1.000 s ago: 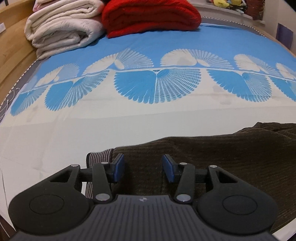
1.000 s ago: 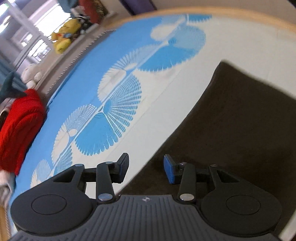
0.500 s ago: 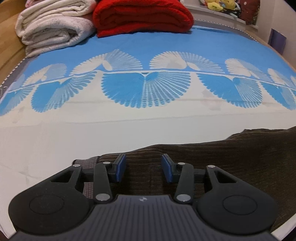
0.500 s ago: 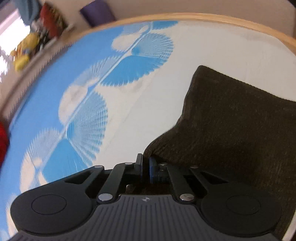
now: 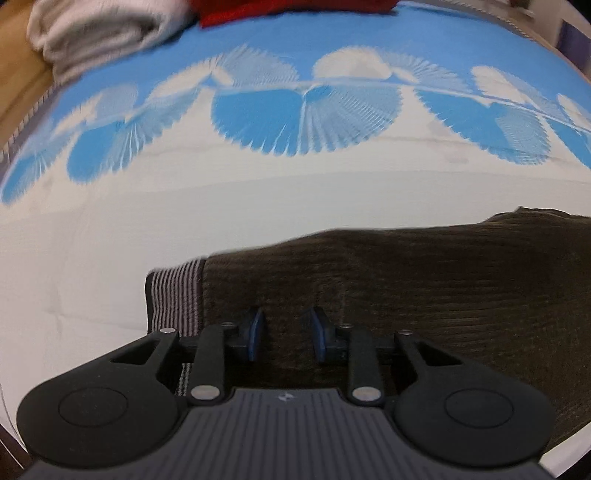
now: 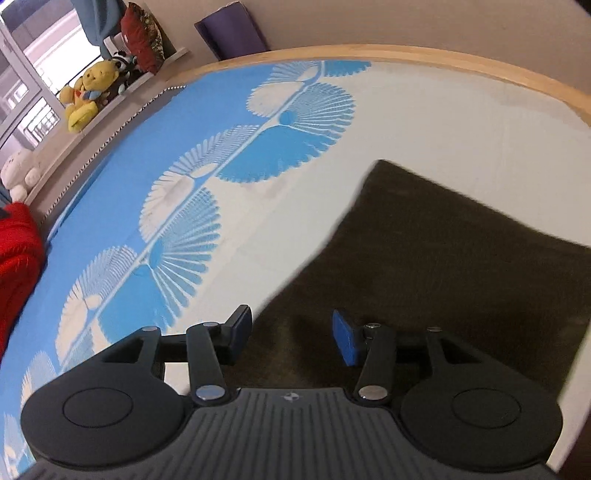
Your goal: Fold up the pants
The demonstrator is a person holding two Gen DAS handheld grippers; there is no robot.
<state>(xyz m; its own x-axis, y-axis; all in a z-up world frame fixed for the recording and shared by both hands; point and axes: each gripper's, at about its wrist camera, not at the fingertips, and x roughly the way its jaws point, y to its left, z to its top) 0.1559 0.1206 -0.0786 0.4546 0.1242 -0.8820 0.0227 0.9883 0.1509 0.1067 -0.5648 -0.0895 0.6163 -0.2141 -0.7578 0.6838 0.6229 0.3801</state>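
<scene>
Dark brown corduroy pants (image 5: 424,280) lie flat on the bedsheet (image 5: 258,206), their striped waistband lining (image 5: 177,291) showing at the left end. My left gripper (image 5: 286,332) sits low over the pants just right of that waistband. Its jaws are closing with brown fabric between the blue pads (image 5: 255,328), which still stand apart. In the right wrist view the pants (image 6: 443,258) spread to the right. My right gripper (image 6: 291,332) hovers over their left edge with its jaws opening; fabric lies below them and none is pinched.
Folded white blankets (image 5: 99,33) and a red blanket (image 5: 288,9) lie at the far end of the bed. Plush toys (image 6: 88,92) sit on a ledge by the window. A wooden bed rim (image 6: 443,59) curves behind the pants. The blue-and-white sheet (image 6: 184,221) stretches to the left.
The left jaws have narrowed over the fabric near the waistband. The right gripper shut on the pants' edge half a second ago and has now let go and spread wide.
</scene>
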